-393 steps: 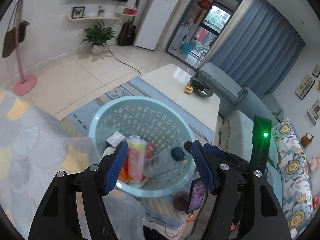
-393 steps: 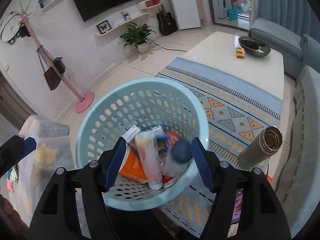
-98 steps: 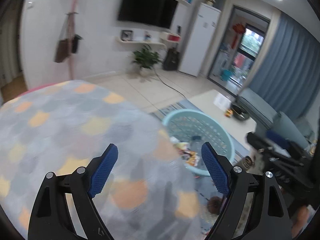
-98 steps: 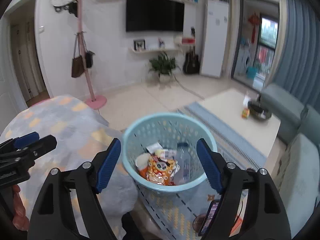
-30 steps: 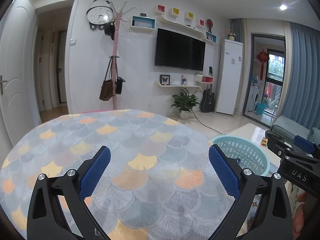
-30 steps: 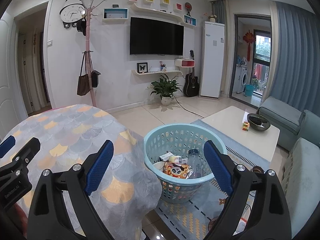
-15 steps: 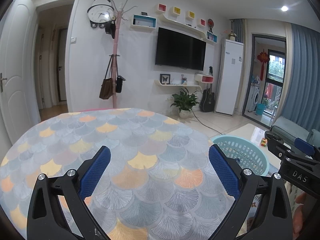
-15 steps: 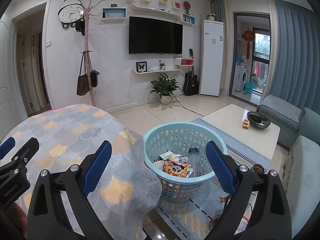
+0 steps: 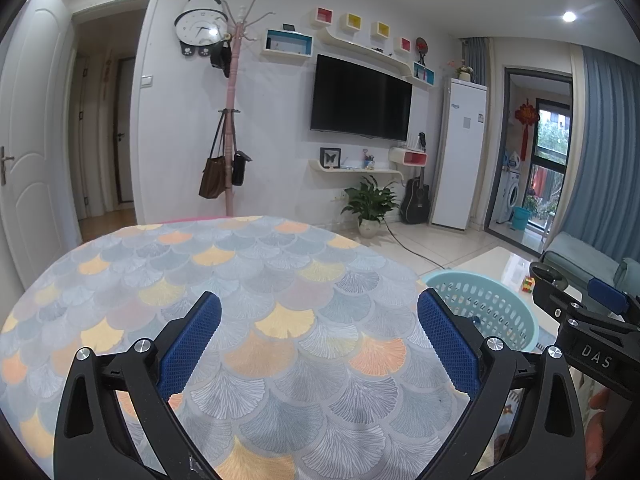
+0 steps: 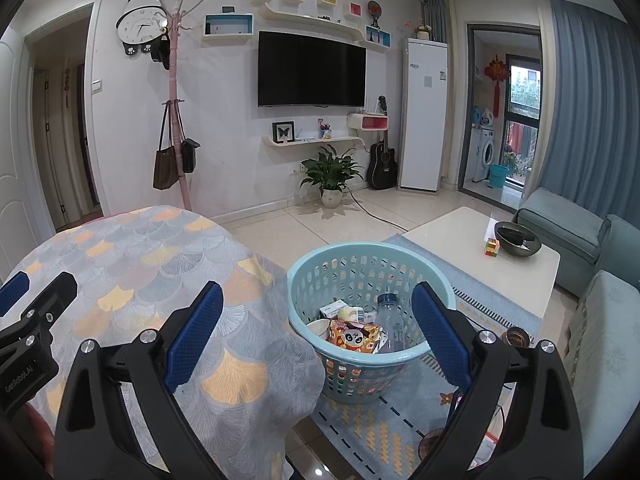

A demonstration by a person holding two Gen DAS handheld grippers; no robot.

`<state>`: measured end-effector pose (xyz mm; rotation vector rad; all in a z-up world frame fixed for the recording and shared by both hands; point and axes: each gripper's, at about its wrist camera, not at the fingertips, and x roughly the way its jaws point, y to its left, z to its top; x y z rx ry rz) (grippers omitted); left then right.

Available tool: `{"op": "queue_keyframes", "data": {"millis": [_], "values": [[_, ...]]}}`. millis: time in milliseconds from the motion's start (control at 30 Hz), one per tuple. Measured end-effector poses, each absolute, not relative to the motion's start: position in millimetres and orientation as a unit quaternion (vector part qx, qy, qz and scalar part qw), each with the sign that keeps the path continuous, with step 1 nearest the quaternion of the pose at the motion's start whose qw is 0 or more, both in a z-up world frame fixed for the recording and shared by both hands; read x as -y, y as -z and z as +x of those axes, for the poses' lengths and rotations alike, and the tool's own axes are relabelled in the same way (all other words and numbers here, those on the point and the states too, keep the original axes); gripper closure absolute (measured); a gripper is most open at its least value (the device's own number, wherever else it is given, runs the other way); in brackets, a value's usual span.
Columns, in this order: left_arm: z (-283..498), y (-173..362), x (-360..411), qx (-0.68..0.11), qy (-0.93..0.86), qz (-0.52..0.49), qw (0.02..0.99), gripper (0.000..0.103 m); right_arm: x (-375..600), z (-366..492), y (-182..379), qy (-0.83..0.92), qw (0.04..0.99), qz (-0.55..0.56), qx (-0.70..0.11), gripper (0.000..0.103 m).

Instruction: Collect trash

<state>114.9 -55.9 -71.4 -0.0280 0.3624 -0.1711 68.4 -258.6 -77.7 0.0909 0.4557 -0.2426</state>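
Note:
A light blue perforated basket [image 10: 316, 280] stands on the rug beside the round table; it also shows in the left wrist view [image 9: 492, 300]. Inside it lie a snack bag [image 10: 352, 338], a clear plastic bottle [image 10: 390, 320], a paper cup [image 10: 319, 329] and a small box [image 10: 333, 308]. My left gripper [image 9: 318, 340] is open and empty above the scale-patterned tablecloth [image 9: 240, 272]. My right gripper [image 10: 318, 326] is open and empty, held above the table's edge and the basket. The right gripper shows at the right of the left wrist view [image 9: 580, 312].
A white coffee table [image 10: 460, 240] with a dark bowl [image 10: 518, 238] and a puzzle cube [image 10: 492, 247] stands behind the basket. A blue sofa [image 10: 600, 320] is on the right. A metal flask [image 10: 518, 336] stands on the patterned rug [image 10: 380, 420]. A pink coat rack [image 10: 176, 120] stands by the wall.
Both grippers have drawn back and risen from the basket to over the table since the earliest frames. Over the last second both views barely shift.

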Motion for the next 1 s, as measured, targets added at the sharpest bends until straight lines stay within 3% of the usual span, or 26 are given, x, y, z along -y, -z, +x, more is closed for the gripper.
{"op": "queue_keyframes", "data": {"millis": [1000], "values": [[89.5,57.8,58.5,-0.168,0.062,0.003,0.984,0.008,257.9,60.6,77.9,0.116,0.967,0.043,-0.222,0.012]]}}
